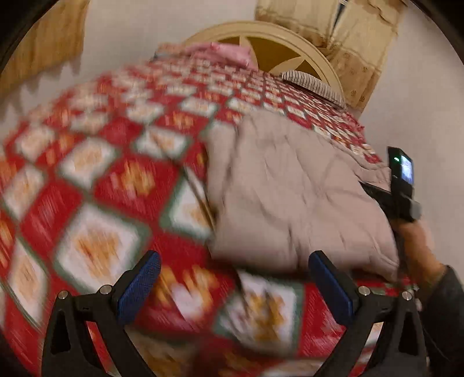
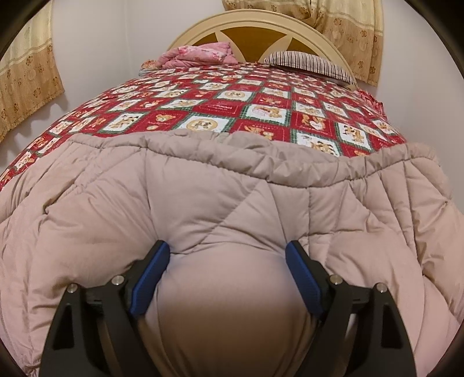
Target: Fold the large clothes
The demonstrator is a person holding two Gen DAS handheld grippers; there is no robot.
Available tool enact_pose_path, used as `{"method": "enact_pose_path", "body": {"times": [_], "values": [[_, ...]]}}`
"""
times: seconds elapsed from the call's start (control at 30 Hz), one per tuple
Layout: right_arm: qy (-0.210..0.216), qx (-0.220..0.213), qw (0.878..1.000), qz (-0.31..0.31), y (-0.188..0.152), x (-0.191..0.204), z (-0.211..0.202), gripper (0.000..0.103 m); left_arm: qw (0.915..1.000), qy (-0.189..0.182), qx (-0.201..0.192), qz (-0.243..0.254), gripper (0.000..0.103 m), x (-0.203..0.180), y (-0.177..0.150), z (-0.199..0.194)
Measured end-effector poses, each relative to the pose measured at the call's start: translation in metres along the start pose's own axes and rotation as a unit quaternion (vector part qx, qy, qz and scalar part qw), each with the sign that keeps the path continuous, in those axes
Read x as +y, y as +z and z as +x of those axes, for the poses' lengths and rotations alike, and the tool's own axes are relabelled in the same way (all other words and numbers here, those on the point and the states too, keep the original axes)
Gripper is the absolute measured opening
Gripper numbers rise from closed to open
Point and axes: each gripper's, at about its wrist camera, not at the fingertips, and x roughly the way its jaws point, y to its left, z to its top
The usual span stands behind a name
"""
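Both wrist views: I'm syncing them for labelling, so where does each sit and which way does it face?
Left wrist: rides the left tongs, open and empty, looking down the red quilt toward the headboard; the other hand shows at right.
Right wrist: rides the right tongs, pads against a bulge of the beige padded coat; same heading.
Shared: quilt, coat, headboard, striped pillow.

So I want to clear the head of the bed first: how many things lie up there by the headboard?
2: a crumpled pink cloth on the left by the headboard, and a striped pillow on the right. More may lie hidden behind them.
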Motion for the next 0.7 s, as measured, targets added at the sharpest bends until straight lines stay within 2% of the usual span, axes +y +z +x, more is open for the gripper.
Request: {"method": "enact_pose_path", "body": {"times": [0.13, 0.17, 0.23, 0.37, 0.4, 0.47, 0.53, 0.6, 0.7], "values": [[-0.006, -0.003, 1.0, -0.003, 0.0, 0.002, -0.002, 0.084, 0.9986, -0.042, 0.002, -0.032, 0.102, -0.01, -0.01, 0.015], [-0.008, -0.004, 1.0, -0.004, -0.001, 0.002, -0.003, 0.084, 0.9973, -0.06, -0.01, -0.041, 0.102, -0.012, -0.006, 0.018], [-0.007, -0.007, 1.0, -0.003, -0.001, 0.002, -0.004, 0.084, 0.9968, -0.058, -0.029, -0.048, 0.102, -0.014, 0.001, 0.022], [-0.006, -0.008, 1.0, -0.003, -0.001, 0.002, -0.004, 0.084, 0.9938, -0.072, -0.025, -0.08, 0.102, -0.01, 0.019, 0.047], [-0.005, -0.008, 1.0, -0.002, -0.001, 0.001, -0.004, 0.084, 0.9924, -0.081, -0.029, -0.088, 0.096, -0.009, 0.021, 0.051], [-0.005, -0.008, 1.0, -0.002, -0.001, 0.002, -0.004, 0.084, 0.9931, -0.069, -0.046, -0.083, 0.081, -0.012, 0.024, 0.051], [-0.005, -0.009, 1.0, -0.001, -0.001, 0.001, -0.004, 0.084, 0.9941, -0.064, -0.066, -0.057, 0.049, -0.019, 0.029, 0.047], [-0.004, -0.009, 1.0, -0.001, 0.0, 0.001, -0.005, 0.084, 0.9932, -0.075, -0.079, -0.039, 0.037, -0.025, 0.035, 0.037], [-0.002, -0.012, 1.0, 0.001, 0.0, 0.0, -0.005, 0.084, 0.9882, -0.098, -0.116, -0.016, 0.032, -0.04, 0.05, 0.012]]}}
